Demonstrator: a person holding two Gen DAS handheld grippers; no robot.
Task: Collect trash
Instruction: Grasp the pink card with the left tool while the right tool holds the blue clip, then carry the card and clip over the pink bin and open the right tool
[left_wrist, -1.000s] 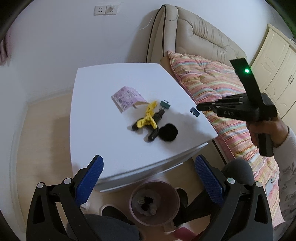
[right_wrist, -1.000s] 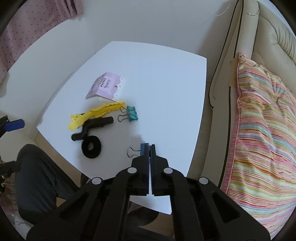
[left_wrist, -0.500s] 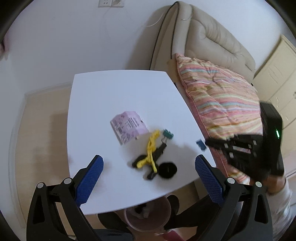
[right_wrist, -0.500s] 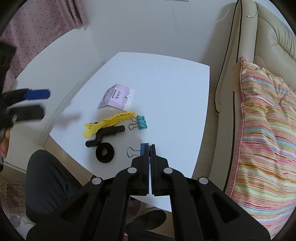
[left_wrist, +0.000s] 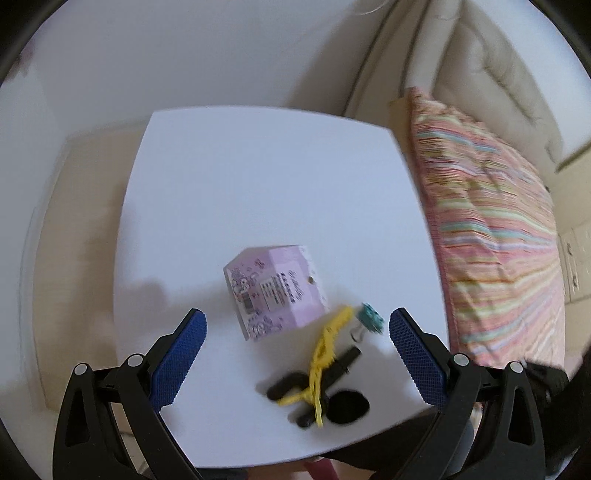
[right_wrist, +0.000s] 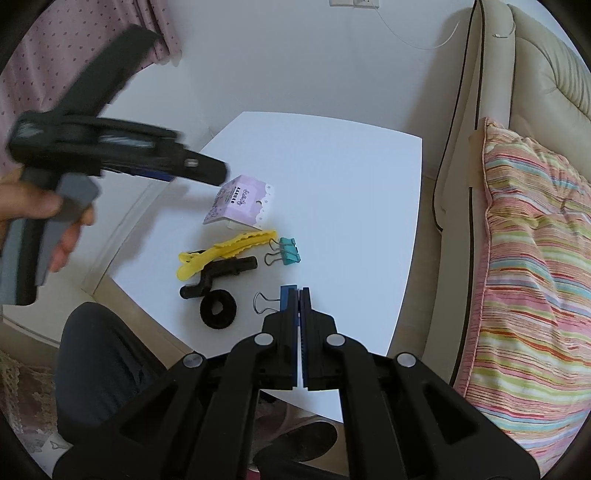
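Left wrist view: left gripper (left_wrist: 297, 341), fingers spread, hangs over the pink card packet (left_wrist: 275, 291) mid-counter (left_wrist: 258, 177); centre on it before closing. Right wrist view: right gripper (right_wrist: 299, 295), fingers pressed together, holds nothing beside a blue clip (right_wrist: 284, 295).

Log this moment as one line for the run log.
task: collect trash | left gripper: jaws open, empty, above pink card | right gripper: jaws shut, empty, by blue clip | table: nothing picked

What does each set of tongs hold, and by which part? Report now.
Right tongs: shut on the blue binder clip, gripped by its body, wire handle sticking out. Left tongs: open, holding nothing.
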